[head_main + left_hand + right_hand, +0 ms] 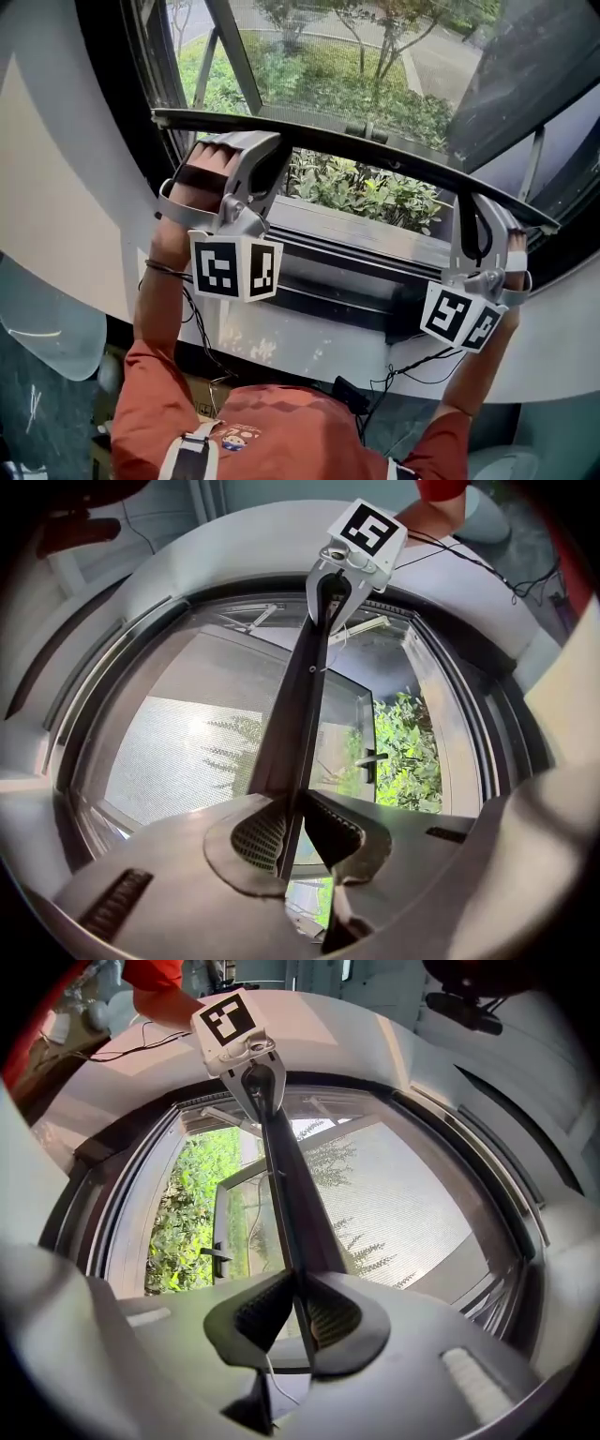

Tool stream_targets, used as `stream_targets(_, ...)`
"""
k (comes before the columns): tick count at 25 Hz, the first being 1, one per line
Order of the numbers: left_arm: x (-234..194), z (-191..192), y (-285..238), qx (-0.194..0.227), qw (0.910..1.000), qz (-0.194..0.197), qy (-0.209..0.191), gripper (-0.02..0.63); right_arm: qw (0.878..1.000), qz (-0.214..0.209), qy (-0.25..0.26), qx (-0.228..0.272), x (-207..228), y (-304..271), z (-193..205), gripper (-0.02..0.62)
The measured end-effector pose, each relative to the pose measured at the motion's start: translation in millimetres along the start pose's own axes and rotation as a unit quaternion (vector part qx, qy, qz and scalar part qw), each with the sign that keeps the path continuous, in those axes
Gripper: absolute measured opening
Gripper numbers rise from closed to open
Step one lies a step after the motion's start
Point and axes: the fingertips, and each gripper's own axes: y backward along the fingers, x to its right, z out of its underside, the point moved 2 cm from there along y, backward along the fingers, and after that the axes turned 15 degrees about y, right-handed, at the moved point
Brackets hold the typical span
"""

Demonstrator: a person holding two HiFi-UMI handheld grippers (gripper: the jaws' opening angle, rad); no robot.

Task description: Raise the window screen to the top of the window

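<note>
A dark-framed window (141,112) is set in a white wall (56,187), and its grey sill (356,234) lies below the bottom bar (319,139) of the window screen (309,47). The bar crosses the opening part way up. The mesh stretches above it, and an unscreened gap lies under it, between bar and sill. Green shrubs (366,187) show through that gap, and trees and pavement show through the mesh above the bar. One window handle (370,758) stands beyond the bar. Two grippers hold the bar. The left gripper (246,139) is near its left end and the right gripper (476,199) near its right end, each with its jaws closed narrowly on the bar's thin edge. Below the bar are two marker cubes (234,267), thin black cables (412,361) and the person's orange-red sleeves (150,394).
</note>
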Motion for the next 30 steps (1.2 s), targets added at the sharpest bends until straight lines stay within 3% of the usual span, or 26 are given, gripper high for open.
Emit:
stream_targets(4,-8.8,-4.1,-1.6,-0.001,1.0,0.009,0.001,0.064,1.0,-0.011,0.0,0.005,9.9,-2.4,-0.1,0.058)
stream_targets(8,-19.0,-9.2,-1.7,0.014,0.9998,-0.015,-0.006,0.066,1.0,0.015,0.016,0.006,20.4,-3.8,0.7,0.058)
stream_targets(15,-35.8,-16.3,-4.3,0.02,0.9995,-0.022,-0.005,0.067,0.999,0.037,0.017,0.006,38.4,-7.8,-0.3,0.061)
stream_targets(21,-47.6,-18.6,-4.8,0.048,0.9979,-0.039,0.018,0.074,0.998,0.056,0.018,0.009,49.7,-11.2,-0.9,0.063)
stream_targets(30,-50.1,-19.9,-4.6,0.035,0.9974,-0.043,0.047,0.078,0.998,0.054,0.014,0.015,51.5,-10.0,-1.5,0.067)
